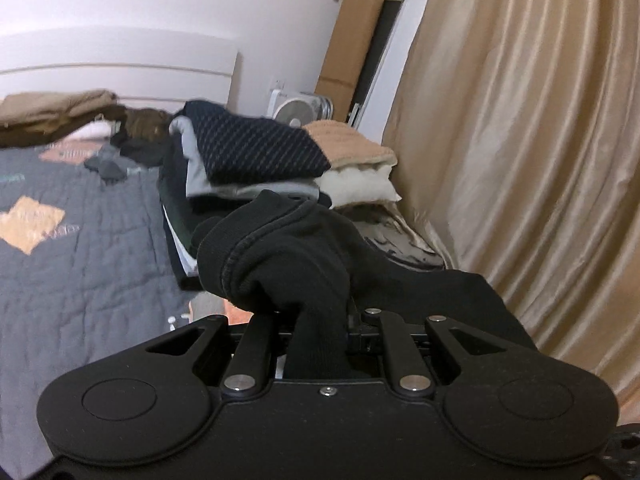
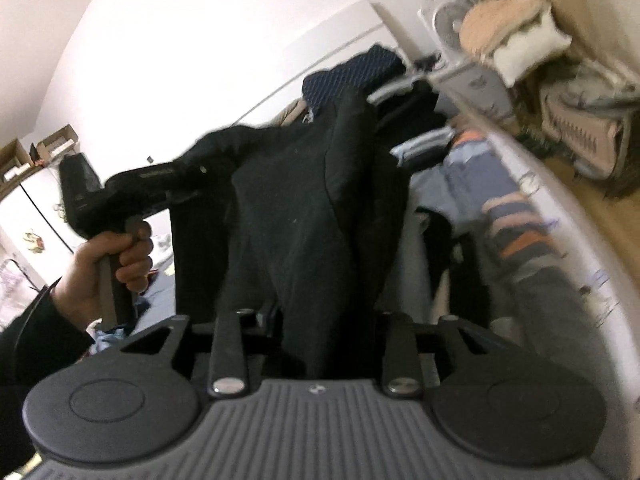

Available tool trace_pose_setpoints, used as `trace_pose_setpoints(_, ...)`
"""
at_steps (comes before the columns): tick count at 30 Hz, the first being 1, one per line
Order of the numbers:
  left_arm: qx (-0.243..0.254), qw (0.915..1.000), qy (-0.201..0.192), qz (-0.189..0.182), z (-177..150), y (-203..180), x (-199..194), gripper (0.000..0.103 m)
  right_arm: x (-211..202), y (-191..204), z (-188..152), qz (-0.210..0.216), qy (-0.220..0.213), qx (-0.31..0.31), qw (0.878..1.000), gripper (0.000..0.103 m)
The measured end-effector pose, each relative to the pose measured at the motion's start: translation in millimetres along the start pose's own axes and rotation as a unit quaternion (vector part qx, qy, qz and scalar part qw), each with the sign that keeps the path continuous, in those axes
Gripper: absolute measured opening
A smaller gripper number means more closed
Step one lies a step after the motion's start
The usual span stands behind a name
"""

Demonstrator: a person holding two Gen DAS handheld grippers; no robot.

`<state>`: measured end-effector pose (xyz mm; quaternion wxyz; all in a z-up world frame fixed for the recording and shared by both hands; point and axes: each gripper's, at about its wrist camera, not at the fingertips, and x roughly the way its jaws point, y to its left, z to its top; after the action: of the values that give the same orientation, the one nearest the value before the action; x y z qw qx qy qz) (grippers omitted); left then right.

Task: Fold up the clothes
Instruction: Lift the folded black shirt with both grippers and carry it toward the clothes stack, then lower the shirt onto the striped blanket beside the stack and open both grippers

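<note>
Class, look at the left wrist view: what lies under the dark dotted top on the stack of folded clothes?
Under the dotted top lie a grey layer, then darker folded clothes. The black garment covers the stack's near end.

1. Soft, even indoor light in both views; no hard shadows.
2. The white wall glares, nearly blown out.
3. Right wrist view smears with motion blur, worst at the bed's edge.
4. Fisheye bends the curtain; the corners go black.
5. The black garment shows little detail.

No legible text, labels or numbers.
</note>
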<state>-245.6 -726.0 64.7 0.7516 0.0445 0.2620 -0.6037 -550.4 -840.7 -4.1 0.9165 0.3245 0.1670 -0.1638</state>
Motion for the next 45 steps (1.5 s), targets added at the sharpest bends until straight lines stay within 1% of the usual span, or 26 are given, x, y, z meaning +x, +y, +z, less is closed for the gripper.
trace_pose_setpoints(1,-0.003,1.0000,0.006,0.005,-2,4,6,0.014,-8,-2,-2,-0.016,-0.008,-0.009,1.000,0.040)
trace_pose_setpoints(2,-0.006,0.9999,0.012,0.009,-4,9,13,0.019,-16,-4,-5,-0.033,-0.016,-0.017,0.999,0.040)
trace_pose_setpoints(3,-0.009,0.9997,0.018,0.014,-6,13,19,0.021,-24,-7,-7,-0.044,-0.025,-0.020,0.999,0.040)
trace_pose_setpoints(4,-0.012,0.9995,0.024,0.019,-8,18,25,0.026,-33,-10,-8,-0.056,-0.034,-0.020,0.998,0.041)
trace_pose_setpoints(5,-0.013,0.9995,0.024,0.018,-11,19,20,0.038,-40,-14,-9,-0.060,-0.043,-0.016,0.997,0.041)
trace_pose_setpoints(6,-0.015,0.9995,0.023,0.016,-13,19,11,0.043,-45,-19,-9,-0.062,-0.051,-0.010,0.997,0.041)
trace_pose_setpoints(8,-0.017,0.9996,0.020,0.013,-19,20,-6,0.064,-49,-21,-11,-0.066,-0.050,-0.010,0.997,0.041)
trace_pose_setpoints(9,-0.018,0.9996,0.019,0.011,-21,21,-15,0.067,-49,-20,-12,-0.073,-0.047,-0.014,0.996,0.041)
trace_pose_setpoints(10,-0.020,0.9996,0.017,0.009,-24,21,-24,0.068,-47,-20,-13,-0.077,-0.044,-0.015,0.996,0.041)
trace_pose_setpoints(12,-0.022,0.9996,0.015,0.005,-29,22,-41,0.068,-45,-21,-13,-0.079,-0.043,-0.010,0.996,0.041)
trace_pose_setpoints(16,-0.027,0.9996,0.009,-0.002,-40,25,-76,0.069,-51,-20,-13,-0.070,-0.055,0.011,0.996,0.041)
trace_pose_setpoints(19,-0.031,0.9995,0.005,-0.008,-48,26,-102,0.073,-59,-17,-12,-0.072,-0.069,0.015,0.995,0.041)
trace_pose_setpoints(21,-0.032,0.9988,0.005,-0.036,-65,17,-123,0.073,-68,-13,-12,-0.069,-0.082,0.021,0.994,0.041)
trace_pose_setpoints(24,-0.019,0.9979,0.012,-0.061,-97,1,-145,0.073,-81,-4,-12,-0.061,-0.092,0.016,0.994,0.041)
trace_pose_setpoints(26,0.000,0.9978,0.024,-0.061,-118,-8,-151,0.073,-85,2,-13,-0.057,-0.085,0.009,0.995,0.041)
trace_pose_setpoints(28,0.021,0.9966,0.047,-0.065,-140,-14,-150,0.073,-86,4,-15,-0.055,-0.079,0.010,0.995,0.041)
trace_pose_setpoints(30,0.013,0.9948,0.067,-0.076,-156,-13,-142,0.067,-84,3,-16,-0.057,-0.072,0.015,0.996,0.041)
trace_pose_setpoints(33,0.056,0.9965,0.050,-0.037,-169,-23,-139,0.066,-78,1,-19,-0.058,-0.061,0.024,0.996,0.041)
trace_pose_setpoints(34,0.077,0.9957,0.046,-0.025,-172,-27,-137,0.063,-75,1,-20,-0.060,-0.058,0.022,0.996,0.041)
trace_pose_setpoints(35,0.099,0.9941,0.044,-0.014,-174,-31,-134,0.056,-73,1,-21,-0.062,-0.055,0.020,0.996,0.041)
trace_pose_setpoints(38,0.140,0.9885,0.057,0.007,-178,-40,-123,0.054,-65,-1,-21,-0.075,-0.047,0.019,0.996,0.041)
trace_pose_setpoints(39,0.145,0.9875,0.062,0.009,-179,-41,-119,0.053,-61,-2,-21,-0.079,-0.044,0.021,0.996,0.041)
trace_pose_setpoints(40,0.148,0.9867,0.067,0.011,-181,-42,-115,0.050,-58,-4,-21,-0.082,-0.042,0.025,0.995,0.041)
trace_pose_setpoints(42,0.138,0.9887,0.056,0.017,-186,-42,-114,0.044,-50,-7,-22,-0.085,-0.035,0.032,0.995,0.041)
trace_pose_setpoints(43,0.125,0.9908,0.049,0.019,-187,-40,-113,0.042,-47,-9,-22,-0.083,-0.030,0.037,0.995,0.041)
trace_pose_setpoints(45,0.086,0.9954,0.037,0.017,-190,-35,-117,0.042,-39,-12,-23,-0.081,-0.022,0.044,0.996,0.041)
